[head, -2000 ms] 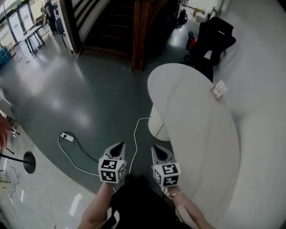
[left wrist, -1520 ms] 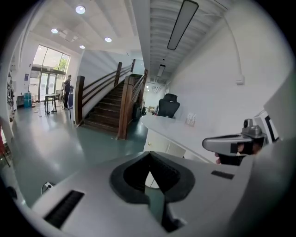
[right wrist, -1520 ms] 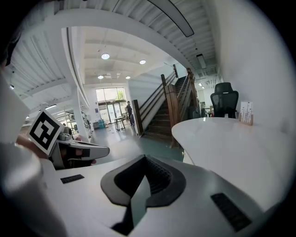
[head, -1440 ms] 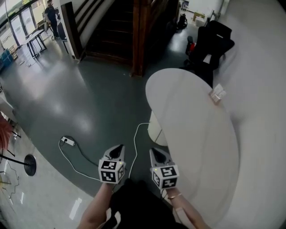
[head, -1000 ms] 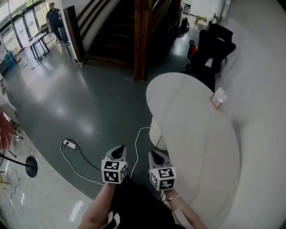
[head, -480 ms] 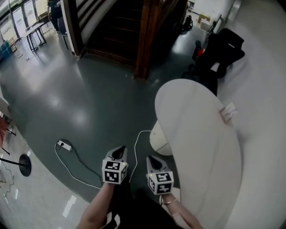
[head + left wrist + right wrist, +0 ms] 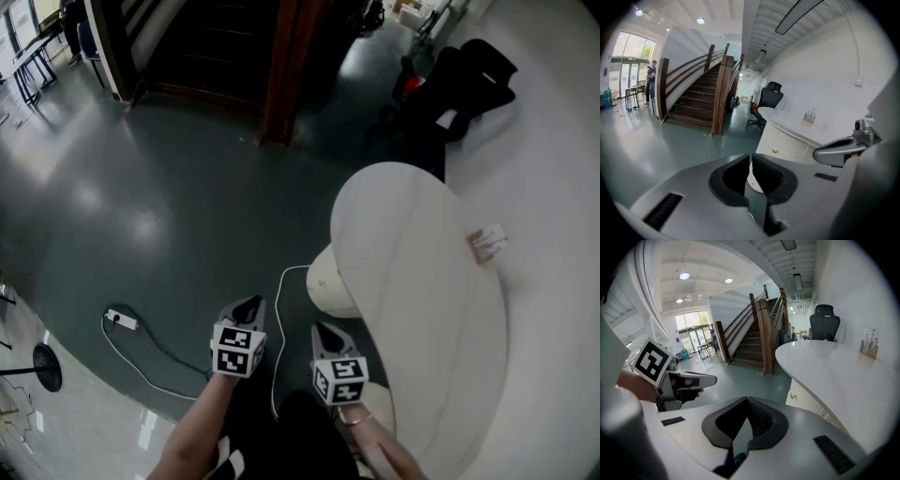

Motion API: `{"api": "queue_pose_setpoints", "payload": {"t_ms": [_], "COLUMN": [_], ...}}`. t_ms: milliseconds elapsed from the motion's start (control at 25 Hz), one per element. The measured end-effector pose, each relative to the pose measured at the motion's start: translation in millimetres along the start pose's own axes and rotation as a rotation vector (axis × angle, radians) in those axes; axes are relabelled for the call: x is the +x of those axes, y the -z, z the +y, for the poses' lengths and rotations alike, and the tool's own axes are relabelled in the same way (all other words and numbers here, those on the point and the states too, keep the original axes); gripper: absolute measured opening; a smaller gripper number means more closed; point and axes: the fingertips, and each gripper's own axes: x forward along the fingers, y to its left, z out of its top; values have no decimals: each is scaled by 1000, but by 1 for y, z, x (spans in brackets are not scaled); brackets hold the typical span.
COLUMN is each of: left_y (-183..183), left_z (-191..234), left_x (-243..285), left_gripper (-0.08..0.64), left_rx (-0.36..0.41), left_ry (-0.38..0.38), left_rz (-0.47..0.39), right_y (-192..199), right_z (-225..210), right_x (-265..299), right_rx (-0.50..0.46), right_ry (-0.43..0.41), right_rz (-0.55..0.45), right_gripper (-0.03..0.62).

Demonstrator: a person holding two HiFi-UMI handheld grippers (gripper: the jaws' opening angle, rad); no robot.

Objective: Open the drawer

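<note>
The drawer front point(image 7: 783, 143) is cream with a small brass knob point(image 7: 774, 151), set under the rounded end of the white curved desk point(image 7: 422, 281). In the right gripper view the knob point(image 7: 792, 395) shows just below the desk edge. From the head view only the rounded cabinet end point(image 7: 323, 281) is visible. My left gripper point(image 7: 248, 305) and right gripper point(image 7: 322, 328) hang side by side over the floor, short of the cabinet. Both are shut with nothing in them, the left gripper point(image 7: 750, 157) and the right gripper point(image 7: 748, 400) each pointing toward the desk.
A white cable point(image 7: 279, 319) runs across the grey floor from the cabinet to a power strip point(image 7: 120, 320). A black office chair point(image 7: 459, 80) stands beyond the desk, and a wooden staircase point(image 7: 701, 103) rises behind. A small holder point(image 7: 487, 242) sits on the desk.
Both grippers have moved forward and down together, toward the desk's rounded end, which now lies closer. Their jaws stay shut.
</note>
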Motion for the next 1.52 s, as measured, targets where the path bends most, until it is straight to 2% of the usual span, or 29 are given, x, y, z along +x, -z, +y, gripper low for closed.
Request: {"api": "queue_pose_setpoints", "payload": {"t_ms": [280, 600, 880, 1200, 1520], "left_y": [-6, 21, 76, 152, 186], "left_z": [13, 6, -2, -23, -46], "left_x": [66, 148, 212, 282, 336], "left_gripper": [32, 91, 129, 141, 169], "left_rx": [31, 47, 52, 153, 237], "left_ry": [75, 149, 204, 306, 380], "left_rz": [51, 92, 126, 192, 198], "right_y": [-5, 35, 82, 138, 185], "right_z": [-26, -53, -70, -105, -129], "right_x": [39, 89, 133, 170, 197], "right_rx": [38, 79, 61, 118, 144], "right_ry": [54, 63, 101, 196, 217], "right_rz": [42, 124, 195, 238, 258], "right_gripper": [3, 3, 3, 3, 3]}}
